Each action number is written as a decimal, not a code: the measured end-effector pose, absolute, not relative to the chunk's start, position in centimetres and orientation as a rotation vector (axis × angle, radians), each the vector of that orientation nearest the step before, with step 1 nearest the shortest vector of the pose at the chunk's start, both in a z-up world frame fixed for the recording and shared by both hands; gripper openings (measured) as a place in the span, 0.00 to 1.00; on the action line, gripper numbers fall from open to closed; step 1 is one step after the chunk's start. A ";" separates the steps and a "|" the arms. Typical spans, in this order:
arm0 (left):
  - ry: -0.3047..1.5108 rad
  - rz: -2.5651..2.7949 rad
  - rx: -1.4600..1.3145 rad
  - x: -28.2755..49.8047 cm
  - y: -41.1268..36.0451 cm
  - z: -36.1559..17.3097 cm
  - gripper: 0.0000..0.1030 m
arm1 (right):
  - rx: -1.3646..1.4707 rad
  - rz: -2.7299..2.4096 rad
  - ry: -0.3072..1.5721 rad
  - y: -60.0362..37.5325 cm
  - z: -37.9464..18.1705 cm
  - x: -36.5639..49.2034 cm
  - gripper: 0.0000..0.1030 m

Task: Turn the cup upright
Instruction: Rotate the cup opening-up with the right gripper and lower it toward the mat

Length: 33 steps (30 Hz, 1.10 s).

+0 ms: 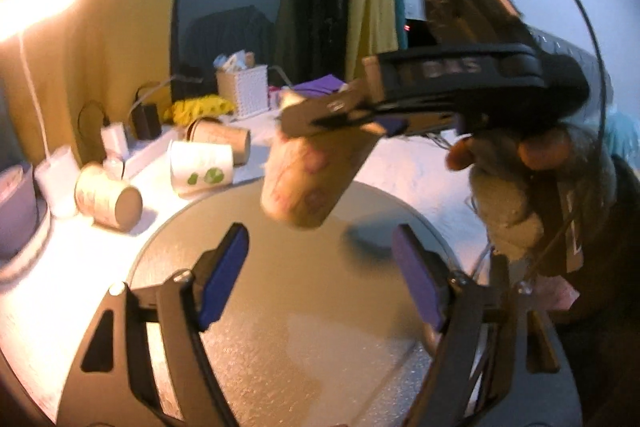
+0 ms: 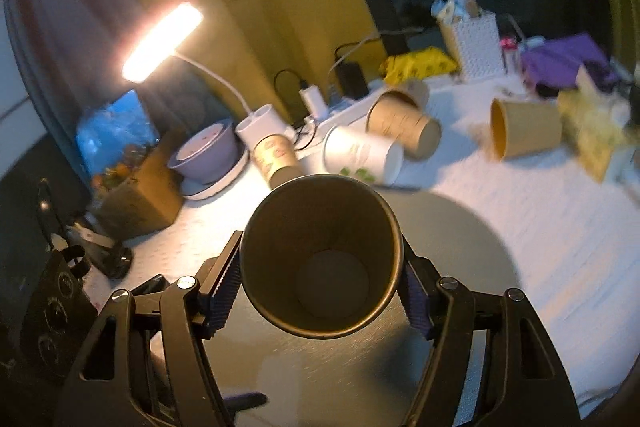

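My right gripper (image 2: 322, 271) is shut on a brown paper cup (image 2: 320, 259) by its rim end, and its open mouth faces my right wrist camera. In the left wrist view the same cup (image 1: 312, 175) hangs tilted above the round grey mat (image 1: 296, 287), base down and to the left, clamped in the right gripper (image 1: 340, 115). My left gripper (image 1: 320, 275) is open and empty, low over the mat just in front of the cup.
Several paper cups lie on their sides on the white table: a white one with green print (image 2: 360, 155), brown ones (image 2: 404, 123) (image 2: 524, 131) (image 2: 276, 155). A lit desk lamp (image 2: 164, 43), a purple bowl (image 2: 208, 151), a white basket (image 2: 472, 43) and chargers stand behind.
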<state>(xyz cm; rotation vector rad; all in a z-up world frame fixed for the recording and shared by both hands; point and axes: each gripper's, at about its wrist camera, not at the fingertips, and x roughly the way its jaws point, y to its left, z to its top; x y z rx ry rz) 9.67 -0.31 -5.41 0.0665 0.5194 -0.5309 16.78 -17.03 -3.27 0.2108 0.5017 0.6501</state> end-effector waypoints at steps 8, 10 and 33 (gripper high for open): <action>0.644 -0.281 -0.167 13.6 5.5 -6.4 0.73 | 0.127 0.582 0.513 -16.4 -3.2 17.3 0.70; 0.666 -0.204 -0.221 14.2 7.2 -6.8 0.73 | 0.079 0.566 0.530 -15.3 -3.8 17.5 0.70; 0.615 -0.107 -0.202 13.8 7.9 -6.5 0.76 | -0.061 0.516 0.617 -11.1 -6.3 18.1 0.72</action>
